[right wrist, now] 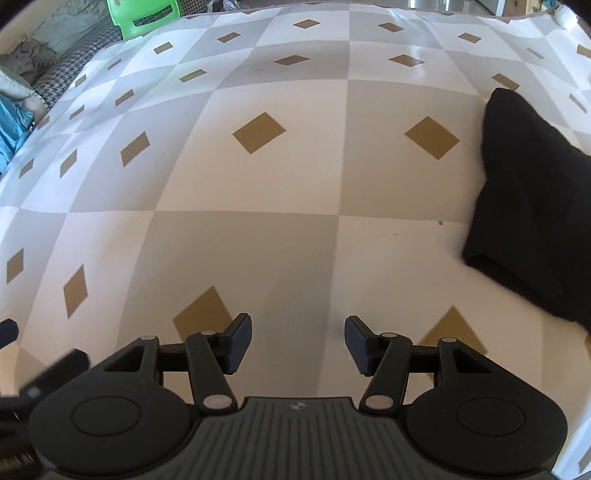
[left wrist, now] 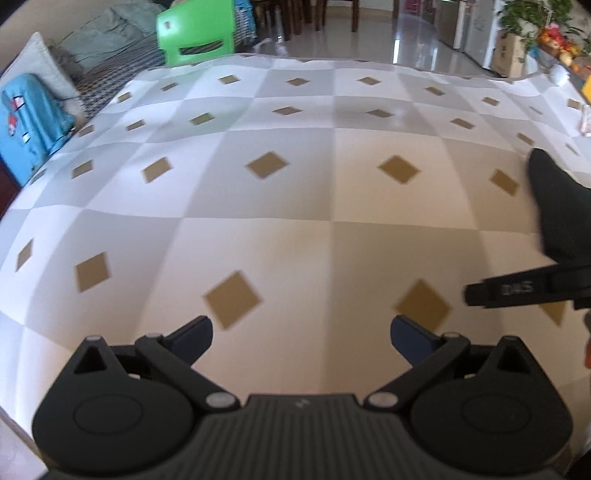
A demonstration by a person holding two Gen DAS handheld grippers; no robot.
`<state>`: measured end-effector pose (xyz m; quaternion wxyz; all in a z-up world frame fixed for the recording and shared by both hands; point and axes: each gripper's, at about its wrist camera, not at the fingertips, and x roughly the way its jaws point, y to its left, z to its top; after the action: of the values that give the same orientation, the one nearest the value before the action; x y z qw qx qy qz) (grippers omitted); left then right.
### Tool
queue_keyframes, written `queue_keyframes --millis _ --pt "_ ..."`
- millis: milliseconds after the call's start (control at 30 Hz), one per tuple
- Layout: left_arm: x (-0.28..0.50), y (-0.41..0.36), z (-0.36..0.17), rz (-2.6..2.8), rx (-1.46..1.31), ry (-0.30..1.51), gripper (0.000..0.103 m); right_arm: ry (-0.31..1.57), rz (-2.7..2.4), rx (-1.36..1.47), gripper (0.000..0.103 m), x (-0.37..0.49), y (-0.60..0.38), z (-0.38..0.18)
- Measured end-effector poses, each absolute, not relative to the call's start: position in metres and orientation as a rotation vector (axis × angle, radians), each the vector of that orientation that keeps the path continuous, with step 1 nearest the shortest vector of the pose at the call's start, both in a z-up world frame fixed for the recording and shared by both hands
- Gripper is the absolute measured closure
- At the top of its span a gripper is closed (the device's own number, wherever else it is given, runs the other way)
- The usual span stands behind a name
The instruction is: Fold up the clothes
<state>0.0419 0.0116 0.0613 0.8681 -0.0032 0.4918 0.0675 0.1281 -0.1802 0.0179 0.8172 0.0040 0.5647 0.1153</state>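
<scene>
The right gripper (right wrist: pixel 298 341) is hanging over the worktop (right wrist: pixel 258 221) with its jaws standing moderately apart and nothing between them, pointing steeply down at the checked cloth. The left gripper (left wrist: pixel 302 336) is doing the same, its jaws spread wider and likewise empty; one finger of the right gripper is poking into the left wrist view from the right edge, so the two are working close side by side.

The black garment (right wrist: pixel 532 206) is lying to the right of both grippers, near the right side of the worktop and partly cut off by the frame. It is already looking bunched or folded into a thick bundle, with its long axis running away from the camera, from a blunt near end to a narrower far end. From the left wrist view only a dark wedge (left wrist: pixel 557 210) of it is showing, beyond the right gripper's finger.

The right hand is judged the nearer one, so a sideways reach to the right is what the coming pick seems to call for.

Between the grippers and the far edge, the cloth is lying bare, giving open room for spreading. A green chair (left wrist: pixel 195 31) is standing past the far left corner.
</scene>
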Motion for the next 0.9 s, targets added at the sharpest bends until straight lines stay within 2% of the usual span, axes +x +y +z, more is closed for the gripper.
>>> queue_keyframes --millis 200,467,900 --pt "0.047 0.051 0.065 0.178 -0.001 1.058 0.0 1.162 0.255 -0.022 0.046 0.127 -0.171 0.014" --pt "0.054 0.081 0.059 0.229 -0.02 1.016 0.0 1.092 0.25 -0.129 0.036 0.124 -0.153 0.008" --pt "0.075 0.095 0.038 0.306 -0.121 0.996 0.0 0.906 0.311 -0.195 0.033 0.125 -0.155 -0.004"
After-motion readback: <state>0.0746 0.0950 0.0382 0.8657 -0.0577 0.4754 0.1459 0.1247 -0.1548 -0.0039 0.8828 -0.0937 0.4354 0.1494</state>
